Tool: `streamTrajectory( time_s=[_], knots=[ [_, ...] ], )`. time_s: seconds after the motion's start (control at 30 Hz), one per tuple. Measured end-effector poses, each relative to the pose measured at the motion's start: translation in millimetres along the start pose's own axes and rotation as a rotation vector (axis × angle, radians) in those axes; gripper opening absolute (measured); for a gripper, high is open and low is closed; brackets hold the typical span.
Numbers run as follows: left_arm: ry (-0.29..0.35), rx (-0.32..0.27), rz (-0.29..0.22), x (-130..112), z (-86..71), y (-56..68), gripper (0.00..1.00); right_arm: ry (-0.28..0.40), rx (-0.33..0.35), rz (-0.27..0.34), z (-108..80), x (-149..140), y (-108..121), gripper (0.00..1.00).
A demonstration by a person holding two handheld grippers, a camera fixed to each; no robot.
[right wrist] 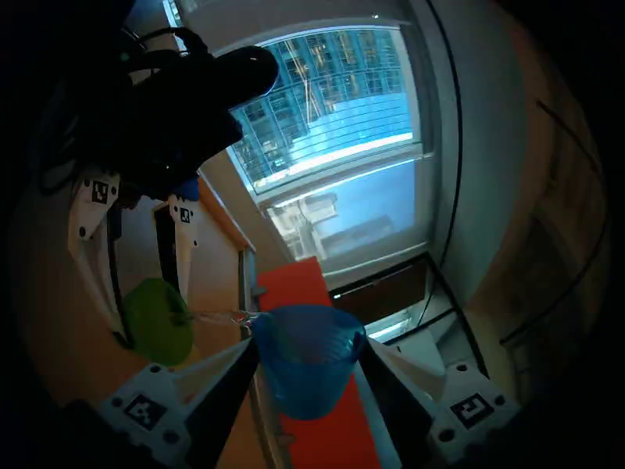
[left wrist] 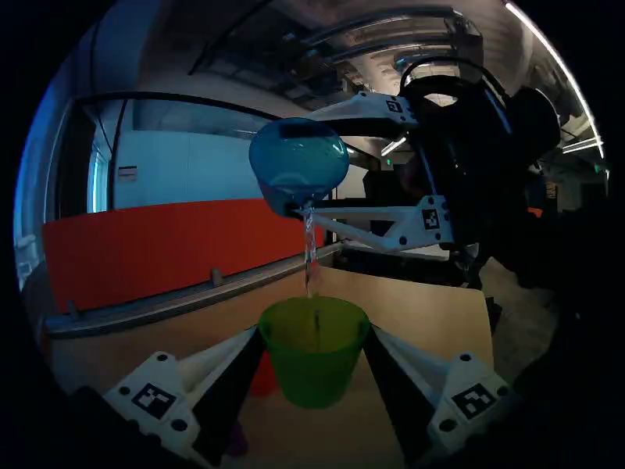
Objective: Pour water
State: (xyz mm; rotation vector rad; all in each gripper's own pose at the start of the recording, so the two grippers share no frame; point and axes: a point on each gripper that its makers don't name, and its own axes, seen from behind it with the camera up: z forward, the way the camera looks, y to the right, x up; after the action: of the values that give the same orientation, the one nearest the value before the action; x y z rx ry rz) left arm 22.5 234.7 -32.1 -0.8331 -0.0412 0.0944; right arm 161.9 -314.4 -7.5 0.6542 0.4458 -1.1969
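Our right gripper (right wrist: 308,348) clamps the tipped blue cup (right wrist: 306,375); below it, our left gripper (left wrist: 312,338) grips the green cup (left wrist: 314,367) over the table (left wrist: 426,313). The thin water stream (left wrist: 310,246) enters by the far rim, so we judge that any drift or steeper tilt could spill it.

The receiving cup (left wrist: 314,363) is sitting between the fingers (left wrist: 226,367) of the left gripper (left wrist: 314,336), the desk (left wrist: 426,313) spreading beneath and ahead, while above it the pouring cup (left wrist: 299,162) is hanging tipped between the fingers (left wrist: 367,223) of the right gripper (right wrist: 308,345), a water stream (left wrist: 310,250) running down from one into the other.
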Motion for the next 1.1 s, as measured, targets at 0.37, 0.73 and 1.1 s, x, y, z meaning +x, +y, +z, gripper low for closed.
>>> streamTrajectory(
  time_s=[0.37,0.73,1.1],
  knots=[
    [-0.001,-0.007,0.000,0,0.9,1.0,0.86,0.003,-0.022,-0.050,1.0,0,8,0.90],
    [0.004,-0.009,-0.001,1,1.0,2.3,0.86,0.006,-0.045,-0.095,0.6,0,14,0.90],
    [0.006,-0.010,0.001,2,1.5,3.5,0.86,0.002,-0.056,-0.152,0.3,1,18,0.90]
  ],
)
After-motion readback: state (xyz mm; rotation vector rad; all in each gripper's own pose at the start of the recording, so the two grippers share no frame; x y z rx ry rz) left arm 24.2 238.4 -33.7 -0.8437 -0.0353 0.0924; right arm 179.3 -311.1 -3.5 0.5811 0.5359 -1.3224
